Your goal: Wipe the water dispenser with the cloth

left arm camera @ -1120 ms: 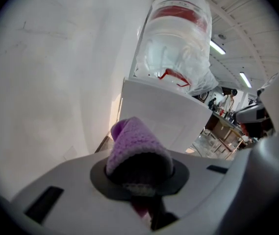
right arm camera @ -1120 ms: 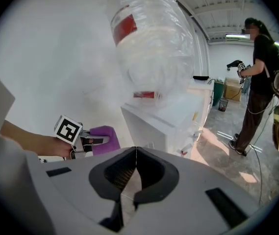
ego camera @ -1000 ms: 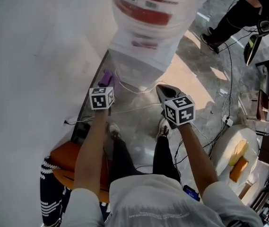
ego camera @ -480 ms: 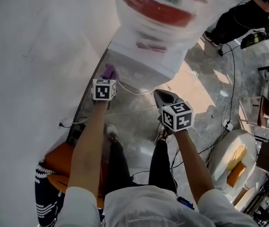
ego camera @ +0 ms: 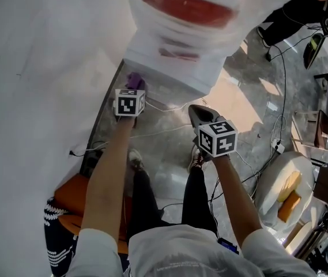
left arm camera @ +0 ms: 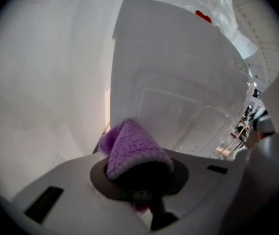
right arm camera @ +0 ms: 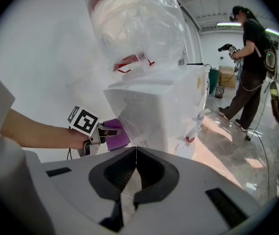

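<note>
Your left gripper has gone up a bit toward 12 o'clock. The purple cloth it pinches is now right by the bottom corner of the white water dispenser, where a second ago it sat lower down. The person standing far off at 1 o'clock has slid almost out of the head view.

My head camera looks steeply down past both arms onto the water dispenser and the floor. The camera on my left gripper sits close against the dispenser's side, facing up along it. The camera on my right gripper stands farther back, sharing that dispenser and catching my left gripper too.
</note>
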Demonstrator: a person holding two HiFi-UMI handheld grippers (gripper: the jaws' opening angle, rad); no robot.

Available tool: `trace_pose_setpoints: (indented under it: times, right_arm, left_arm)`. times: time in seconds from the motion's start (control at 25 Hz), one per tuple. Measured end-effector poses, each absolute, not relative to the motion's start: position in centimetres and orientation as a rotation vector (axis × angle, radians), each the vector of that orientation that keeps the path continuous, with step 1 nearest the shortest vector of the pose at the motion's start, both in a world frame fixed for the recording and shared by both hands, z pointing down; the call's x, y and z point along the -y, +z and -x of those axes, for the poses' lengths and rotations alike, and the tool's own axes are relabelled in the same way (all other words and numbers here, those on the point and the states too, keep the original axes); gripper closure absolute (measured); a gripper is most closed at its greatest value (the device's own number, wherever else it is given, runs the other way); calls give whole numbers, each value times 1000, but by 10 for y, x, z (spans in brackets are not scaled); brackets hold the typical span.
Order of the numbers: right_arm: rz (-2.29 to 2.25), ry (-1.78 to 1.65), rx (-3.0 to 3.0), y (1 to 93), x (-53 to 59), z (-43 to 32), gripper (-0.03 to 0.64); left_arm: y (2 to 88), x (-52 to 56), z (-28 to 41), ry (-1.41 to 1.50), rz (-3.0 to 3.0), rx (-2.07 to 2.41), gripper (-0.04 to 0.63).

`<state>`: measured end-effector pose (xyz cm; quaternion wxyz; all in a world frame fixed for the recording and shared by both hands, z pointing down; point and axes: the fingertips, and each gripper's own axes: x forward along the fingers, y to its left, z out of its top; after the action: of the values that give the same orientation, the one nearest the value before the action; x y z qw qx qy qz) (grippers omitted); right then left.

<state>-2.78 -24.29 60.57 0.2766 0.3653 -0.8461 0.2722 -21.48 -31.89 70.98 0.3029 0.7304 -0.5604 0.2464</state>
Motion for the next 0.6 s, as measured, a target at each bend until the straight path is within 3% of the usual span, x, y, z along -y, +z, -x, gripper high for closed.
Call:
trace_pose_setpoints:
  times: [0.6]
  right_arm:
    - [-1063, 769, 2245, 611, 234, -7, 601]
  left_arm:
    - [699, 294, 120, 466, -2009, 1303, 529]
